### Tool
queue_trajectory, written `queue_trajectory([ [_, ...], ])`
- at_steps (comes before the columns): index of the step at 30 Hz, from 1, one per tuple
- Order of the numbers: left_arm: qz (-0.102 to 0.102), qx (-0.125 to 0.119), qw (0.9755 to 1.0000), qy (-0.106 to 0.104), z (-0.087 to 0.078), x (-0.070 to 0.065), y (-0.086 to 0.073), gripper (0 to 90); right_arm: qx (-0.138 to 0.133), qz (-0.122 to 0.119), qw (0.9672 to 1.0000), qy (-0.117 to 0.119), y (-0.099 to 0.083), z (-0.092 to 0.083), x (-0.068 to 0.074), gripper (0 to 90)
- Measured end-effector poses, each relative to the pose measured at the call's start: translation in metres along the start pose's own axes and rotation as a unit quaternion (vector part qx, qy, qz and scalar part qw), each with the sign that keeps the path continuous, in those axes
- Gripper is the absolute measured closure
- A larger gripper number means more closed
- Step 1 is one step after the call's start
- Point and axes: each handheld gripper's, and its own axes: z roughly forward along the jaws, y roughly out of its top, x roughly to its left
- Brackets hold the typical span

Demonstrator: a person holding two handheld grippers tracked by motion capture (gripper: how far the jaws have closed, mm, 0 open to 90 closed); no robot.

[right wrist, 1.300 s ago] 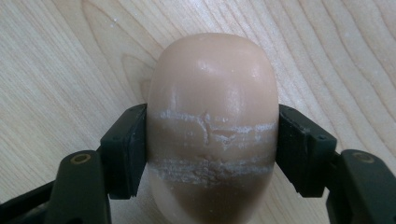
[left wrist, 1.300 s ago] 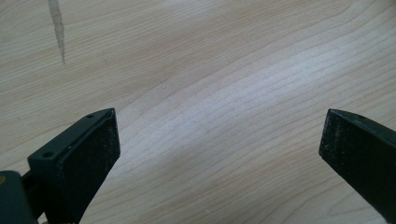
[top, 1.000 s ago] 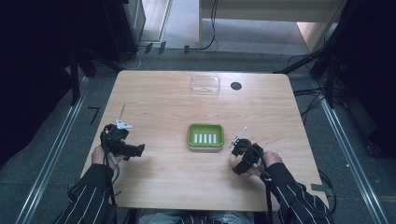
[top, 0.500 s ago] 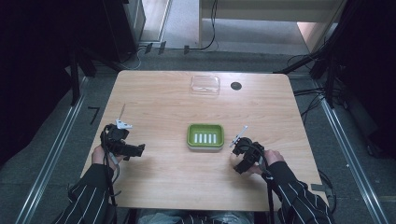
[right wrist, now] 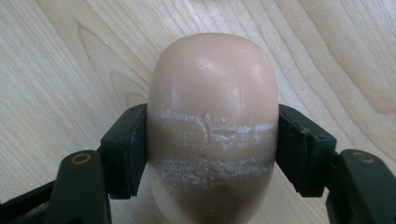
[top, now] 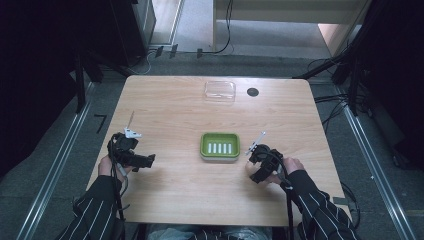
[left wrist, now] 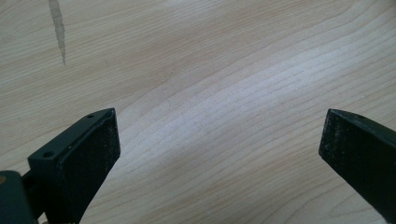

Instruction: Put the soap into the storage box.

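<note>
A peach-coloured bar of soap (right wrist: 212,126) sits between the two black jaws of my right gripper (right wrist: 212,140), which is shut on its sides just above the wooden table. In the high view that right gripper (top: 261,167) is low over the table, just right of a green soap dish (top: 220,146) with a ridged floor. My left gripper (top: 145,161) rests at the table's left side, pointing right. Its jaws stand wide apart in the left gripper view (left wrist: 219,140), with only bare wood between them.
A clear plastic lid or box (top: 219,90) lies at the far edge of the table (top: 190,200), beside a round black grommet (top: 252,92). Dark stands and cables surround the table on the floor.
</note>
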Motion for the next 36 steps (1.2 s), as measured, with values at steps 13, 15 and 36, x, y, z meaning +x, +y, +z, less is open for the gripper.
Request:
queue_trajectory([
  [13,0.0,-0.001,1.0,0.0,0.0,0.0,0.0,0.0,-0.012,-0.004,0.9999,-0.004,0.006,-0.005,-0.005,33.5],
  [15,-0.001,0.0,1.0,0.0,0.0,0.0,0.0,0.0,-0.011,-0.004,0.9999,-0.003,0.007,-0.005,-0.006,33.5],
  [36,0.002,0.002,1.0,-0.004,0.001,0.0,0.0,0.0,-0.032,-0.021,0.9992,-0.015,0.021,-0.017,-0.016,33.5],
])
